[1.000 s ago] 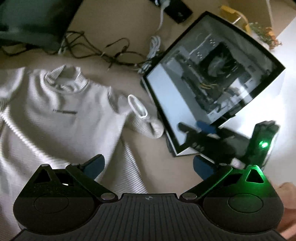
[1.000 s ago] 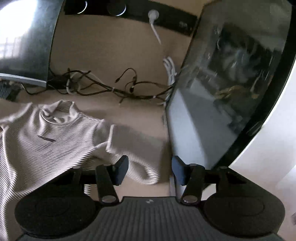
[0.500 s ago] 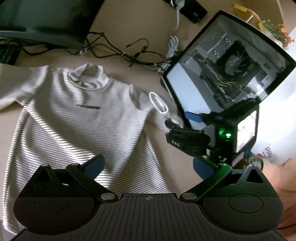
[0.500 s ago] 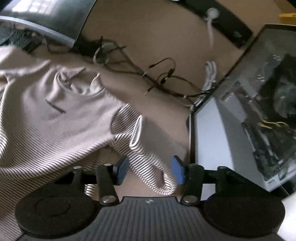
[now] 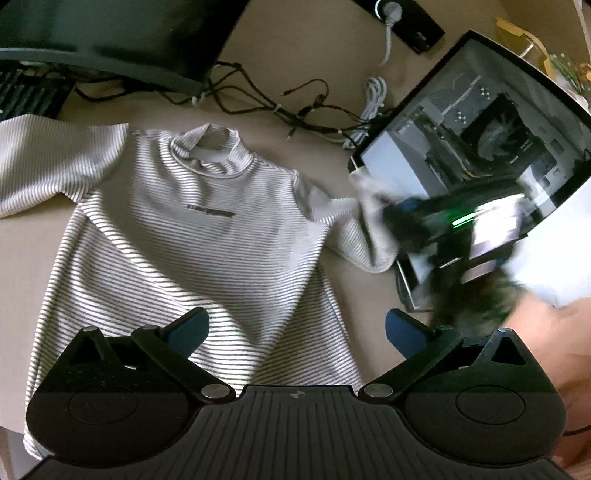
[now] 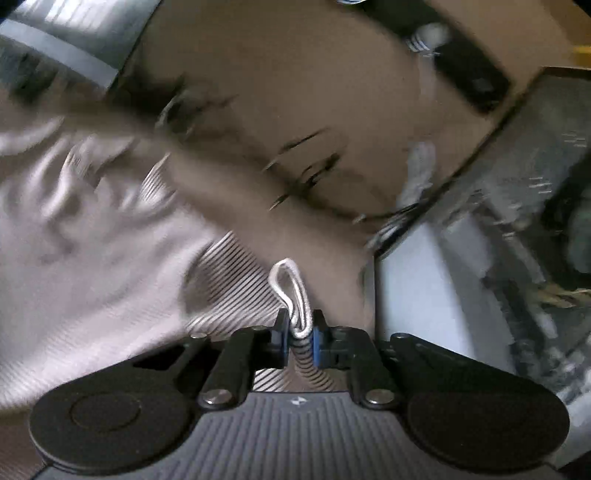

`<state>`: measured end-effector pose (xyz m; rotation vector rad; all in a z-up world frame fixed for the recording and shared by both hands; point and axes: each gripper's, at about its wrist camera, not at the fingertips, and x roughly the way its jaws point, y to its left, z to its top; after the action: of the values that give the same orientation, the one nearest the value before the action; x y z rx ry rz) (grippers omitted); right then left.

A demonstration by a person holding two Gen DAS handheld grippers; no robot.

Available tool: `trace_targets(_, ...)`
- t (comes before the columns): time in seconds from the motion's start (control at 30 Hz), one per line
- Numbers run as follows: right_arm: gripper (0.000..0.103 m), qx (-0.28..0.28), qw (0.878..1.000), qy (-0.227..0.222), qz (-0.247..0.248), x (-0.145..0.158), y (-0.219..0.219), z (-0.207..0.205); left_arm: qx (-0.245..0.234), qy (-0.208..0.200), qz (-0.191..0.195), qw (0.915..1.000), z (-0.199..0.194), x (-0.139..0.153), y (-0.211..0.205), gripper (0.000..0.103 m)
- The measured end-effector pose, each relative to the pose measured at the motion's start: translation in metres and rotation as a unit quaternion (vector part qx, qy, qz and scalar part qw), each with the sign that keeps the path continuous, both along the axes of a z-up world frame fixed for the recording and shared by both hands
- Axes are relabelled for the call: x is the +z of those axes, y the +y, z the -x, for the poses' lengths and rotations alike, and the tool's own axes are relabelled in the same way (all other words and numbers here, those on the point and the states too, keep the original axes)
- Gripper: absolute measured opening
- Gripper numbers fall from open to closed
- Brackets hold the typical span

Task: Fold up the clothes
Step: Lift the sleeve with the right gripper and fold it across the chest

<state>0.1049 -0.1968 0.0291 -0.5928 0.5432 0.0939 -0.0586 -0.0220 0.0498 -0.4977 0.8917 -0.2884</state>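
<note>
A white, thin-striped short-sleeved shirt [image 5: 192,236] lies face up on the tan table, collar [image 5: 212,155] toward the far side. My left gripper [image 5: 297,332] is open and empty above the shirt's lower body. My right gripper [image 6: 298,339] is shut on the cuff of the shirt's right sleeve [image 6: 291,291]; it also shows blurred in the left wrist view [image 5: 397,218], holding that sleeve [image 5: 354,236] beside the computer case. The right wrist view is smeared by motion.
A glass-sided computer case [image 5: 476,147] stands close on the right of the sleeve. Tangled black and white cables [image 5: 295,107] lie behind the collar. A dark monitor [image 5: 110,37] and a keyboard [image 5: 26,96] sit at the far left. A power strip [image 5: 406,18] lies at the back.
My right gripper has closed on the right sleeve cuff and is moving with it. My left gripper has drawn back, so more of the shirt shows.
</note>
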Motion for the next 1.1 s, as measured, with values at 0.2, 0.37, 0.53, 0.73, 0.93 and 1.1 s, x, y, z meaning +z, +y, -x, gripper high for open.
trace_targets(0.2, 0.01, -0.059, 0.991, -0.11, -0.051, 0.091, -0.039, 0.015, -0.015, -0.002, 0.011, 0.9998, -0.01, -0.002, -0.001, 0.103)
trace_targets(0.37, 0.01, -0.06, 0.987, -0.137, -0.066, 0.115, -0.037, 0.025, -0.038, -0.01, 0.014, 0.9991, -0.011, -0.001, -0.007, 0.103)
trace_targets(0.53, 0.01, -0.042, 0.987, -0.118, -0.099, 0.118, -0.023, 0.028, -0.026, -0.01, 0.017, 0.9995, -0.008, -0.001, 0.001, 0.103)
trace_targets(0.73, 0.01, 0.012, 0.986, -0.117, -0.121, 0.124, 0.017, 0.024, -0.001, -0.012, 0.012, 0.9999, 0.003, 0.0, 0.014, 0.103)
trace_targets(0.93, 0.01, 0.089, 0.982, -0.102, -0.132, 0.118, 0.078, 0.021, 0.051, -0.006, 0.014, 0.9986, 0.018, -0.001, 0.043, 0.103)
trace_targets(1.1, 0.01, 0.148, 0.978, -0.068, -0.128, 0.102, 0.133, 0.019, 0.108, 0.003, 0.024, 0.9939, 0.033, -0.006, 0.072, 0.103)
